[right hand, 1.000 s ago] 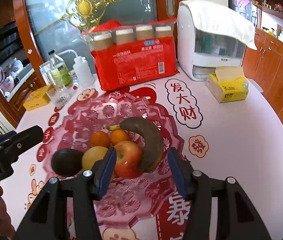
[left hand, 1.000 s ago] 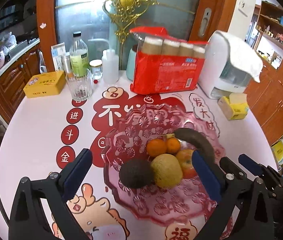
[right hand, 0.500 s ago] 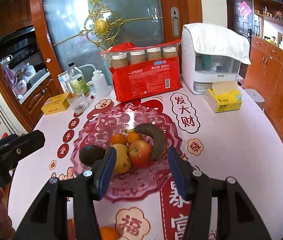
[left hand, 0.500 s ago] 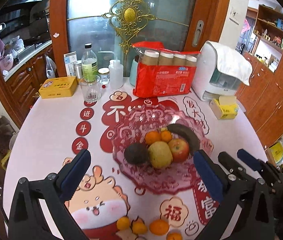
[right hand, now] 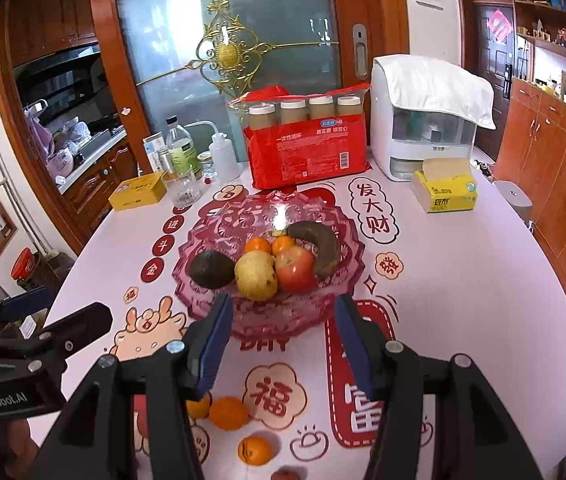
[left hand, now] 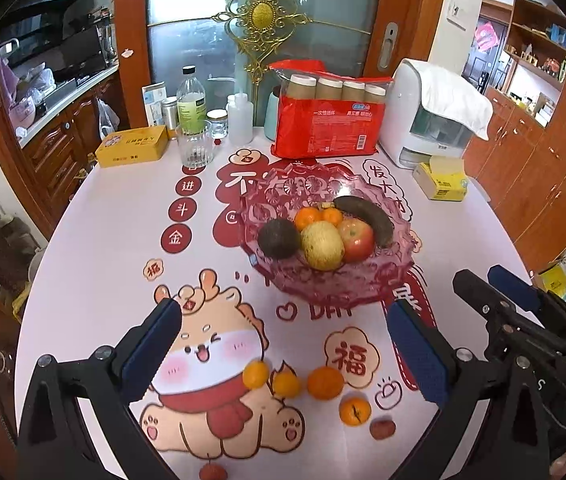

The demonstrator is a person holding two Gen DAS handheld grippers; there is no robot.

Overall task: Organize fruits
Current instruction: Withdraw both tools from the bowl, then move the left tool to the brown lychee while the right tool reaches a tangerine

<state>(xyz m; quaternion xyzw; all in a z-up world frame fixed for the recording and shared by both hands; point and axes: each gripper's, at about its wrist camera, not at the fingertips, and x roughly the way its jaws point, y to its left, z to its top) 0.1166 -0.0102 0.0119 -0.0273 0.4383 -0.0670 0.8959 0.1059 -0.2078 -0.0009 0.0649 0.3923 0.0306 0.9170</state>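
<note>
this is a lived-in home, at a dining bench under a festive red-and-white printed cover, set by a frosted glass door with gold ornament. to one side a kitchen counter with wooden cabinets shows; to the other, wooden cupboards and shelves of household things. a tissue box, bottles and a towel-draped appliance stand on the bench.
</note>
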